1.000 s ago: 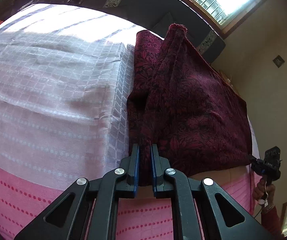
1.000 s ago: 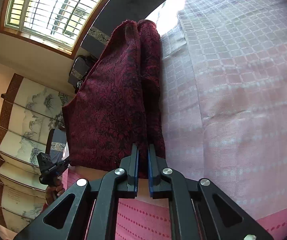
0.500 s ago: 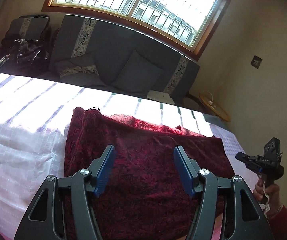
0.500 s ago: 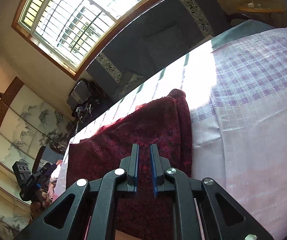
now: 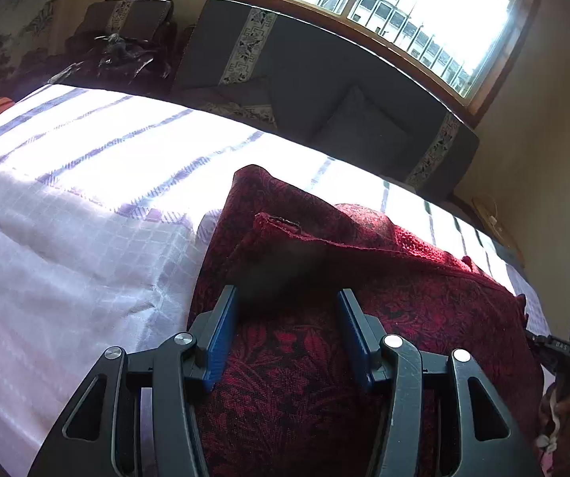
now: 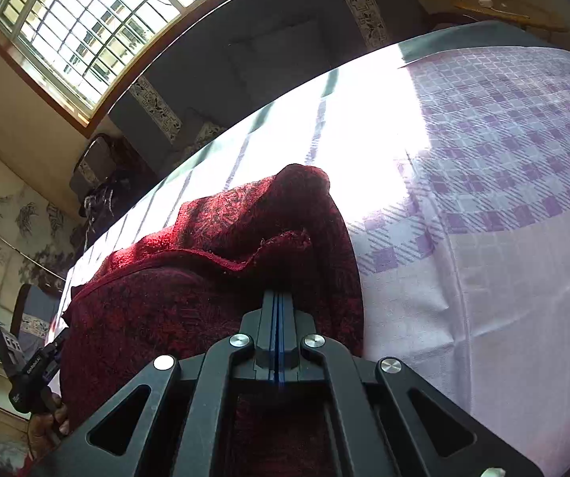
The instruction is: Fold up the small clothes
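The dark red patterned cloth (image 5: 384, 318) lies folded on the bed (image 5: 66, 238), its long axis running across the frame from centre toward lower right in the left wrist view, with a doubled-over hem lying loose on top in the middle of the frame. The left tongs (image 5: 286, 310) sit low over the near left part of the cloth; their blue pads are apart and closing, cloth lies beneath and between them, but they do not appear to press on it. In the right wrist view the right tongs (image 6: 279, 298) are pressed fully together over the cloth's near right part, with nothing visibly caught between the pads. Each tool shows at the other view's lower corner, so the 2 hands flank the short ends. The next fold likely turns on the loose hem, which lies straight ahead of both tongs, about equally near to each. Open checked bedspread (image 6: 503, 198) spreads wide at right of the right view and at left of the left view; the far bed edge meets a grey sofa (image 5: 324, 79)
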